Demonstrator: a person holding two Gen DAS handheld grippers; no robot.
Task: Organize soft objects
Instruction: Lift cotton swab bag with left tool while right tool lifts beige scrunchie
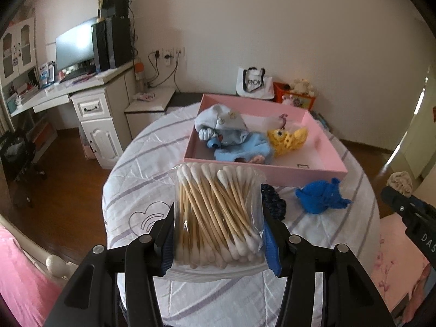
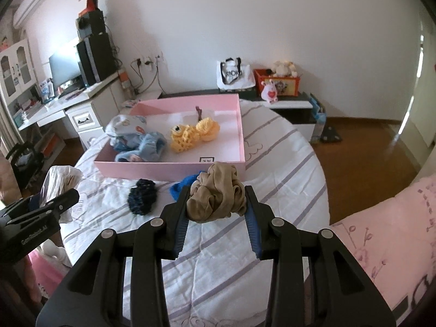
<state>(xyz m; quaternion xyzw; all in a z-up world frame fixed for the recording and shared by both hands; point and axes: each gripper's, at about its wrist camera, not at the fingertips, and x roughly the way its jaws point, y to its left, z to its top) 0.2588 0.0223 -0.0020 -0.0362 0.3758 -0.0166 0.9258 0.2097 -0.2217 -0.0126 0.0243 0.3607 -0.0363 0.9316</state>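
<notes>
1. From the left wrist: the left claw is clamped partway shut on a clear bag of cotton swabs, its blue pads pressing the bag's two sides. The swabs' long axis runs roughly along the fingers, tips pointing ahead towards the pink box. The bag hangs above the striped bedspread, clear of it as far as I can judge.

2. In that same view the box lies straight ahead of and beyond the claw, open side up. It already holds pale blue baby clothes and a yellow crocheted toy. A blue knitted toy and a dark knitted piece lie on the bedspread just in front of the box's near wall.

3. From the right wrist: the right claw is closed nearly tight on a bunched tan stocking, held up off the bedspread. The pink box lies ahead and a little to the left. The bare floor by its near right corner looks the nearest landing spot.

4. Both claws look about equally far from the box. Each load must clear the near wall before release, I'd say.
</notes>
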